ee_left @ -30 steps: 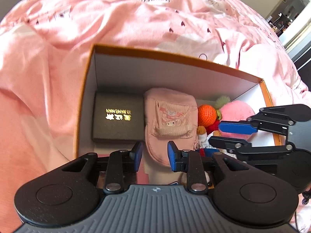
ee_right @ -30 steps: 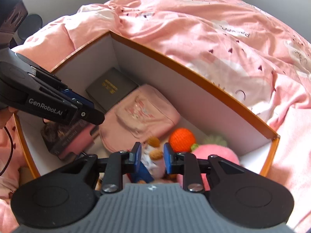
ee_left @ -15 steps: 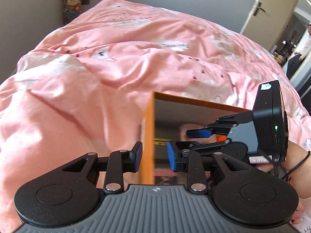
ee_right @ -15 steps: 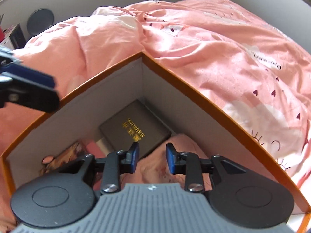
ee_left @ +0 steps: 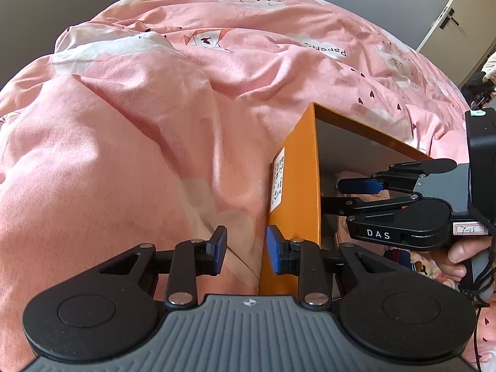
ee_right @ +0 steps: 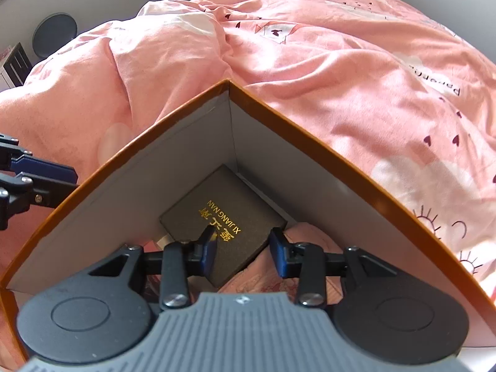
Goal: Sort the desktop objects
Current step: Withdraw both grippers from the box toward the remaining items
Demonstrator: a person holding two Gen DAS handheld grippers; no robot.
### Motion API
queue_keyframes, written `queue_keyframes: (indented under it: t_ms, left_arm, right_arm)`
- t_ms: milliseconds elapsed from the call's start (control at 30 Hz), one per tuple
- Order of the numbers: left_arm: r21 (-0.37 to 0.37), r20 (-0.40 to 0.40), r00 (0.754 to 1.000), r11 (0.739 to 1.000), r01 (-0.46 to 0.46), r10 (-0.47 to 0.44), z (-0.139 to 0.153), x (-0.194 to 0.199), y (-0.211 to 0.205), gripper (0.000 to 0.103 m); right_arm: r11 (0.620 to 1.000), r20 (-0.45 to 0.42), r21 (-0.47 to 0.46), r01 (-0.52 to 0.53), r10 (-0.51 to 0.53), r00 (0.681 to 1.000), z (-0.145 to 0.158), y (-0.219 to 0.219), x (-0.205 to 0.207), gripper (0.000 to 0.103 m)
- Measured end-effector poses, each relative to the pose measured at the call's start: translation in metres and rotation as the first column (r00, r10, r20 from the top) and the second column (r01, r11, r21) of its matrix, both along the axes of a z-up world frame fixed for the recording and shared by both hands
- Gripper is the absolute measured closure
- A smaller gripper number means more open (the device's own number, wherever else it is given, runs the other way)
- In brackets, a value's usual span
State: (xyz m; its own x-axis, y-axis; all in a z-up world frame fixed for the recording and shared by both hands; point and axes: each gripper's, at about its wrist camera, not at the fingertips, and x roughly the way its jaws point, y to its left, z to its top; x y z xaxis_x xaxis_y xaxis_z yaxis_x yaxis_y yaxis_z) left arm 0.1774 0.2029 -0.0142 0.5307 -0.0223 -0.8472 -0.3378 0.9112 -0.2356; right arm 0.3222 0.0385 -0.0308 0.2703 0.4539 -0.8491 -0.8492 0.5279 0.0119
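An orange cardboard box (ee_left: 296,186) with grey inner walls (ee_right: 310,167) sits on the pink bedspread. In its far corner lies a dark flat case with gold lettering (ee_right: 223,220). A pink pouch (ee_right: 279,276) lies beside it. My right gripper (ee_right: 241,251) hangs inside the box above the dark case. Its jaws are opening and the pads press on nothing. My left gripper (ee_left: 246,249) is open and empty outside the box's left wall, its right finger close to the orange side. In the left wrist view the right gripper (ee_left: 347,193) reaches into the box.
The rumpled pink bedspread (ee_left: 155,108) surrounds the box. A white label (ee_left: 277,179) is stuck on the box's outer wall. A person's hand (ee_left: 458,254) holds the right gripper's handle. A door (ee_left: 446,21) stands at the far right.
My left gripper has moved left, from over the box's contents to outside its left wall. My right gripper has shifted from the toys to the corner with the dark case, its jaws widening.
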Motion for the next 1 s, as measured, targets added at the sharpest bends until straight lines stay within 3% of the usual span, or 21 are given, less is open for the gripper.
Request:
queue_keyframes:
  t_ms: [233, 433, 700, 933, 1000]
  left_arm:
    - [-0.012, 0.031, 0.999, 1.000, -0.010, 0.010, 0.013, -0.024, -0.006, 0.072]
    - [0.009, 0.070, 0.998, 1.000, 0.004, -0.005, 0.030, -0.050, -0.020, 0.072]
    - [0.059, 0.113, 0.991, 0.996, 0.071, -0.077, 0.044, -0.083, -0.054, 0.072]
    - [0.111, 0.139, 0.978, 0.984, 0.138, -0.153, 0.051, -0.109, -0.084, 0.072]
    - [0.120, 0.127, 0.976, 0.980, 0.161, -0.176, 0.050, -0.114, -0.091, 0.072]
  right_arm:
    - [1.000, 0.116, 0.018, 0.004, -0.006, 0.993, 0.038, -0.022, -0.040, 0.063]
    - [0.995, 0.184, 0.098, 0.011, -0.029, 0.982, 0.066, -0.056, -0.081, 0.058]
    - [0.979, 0.193, 0.190, 0.074, -0.111, 0.975, 0.076, -0.097, -0.134, 0.049]
    - [0.964, 0.213, 0.246, 0.097, -0.152, 0.965, 0.076, -0.138, -0.176, 0.046]
    - [0.960, 0.213, 0.261, 0.101, -0.160, 0.964, 0.073, -0.151, -0.189, 0.039]
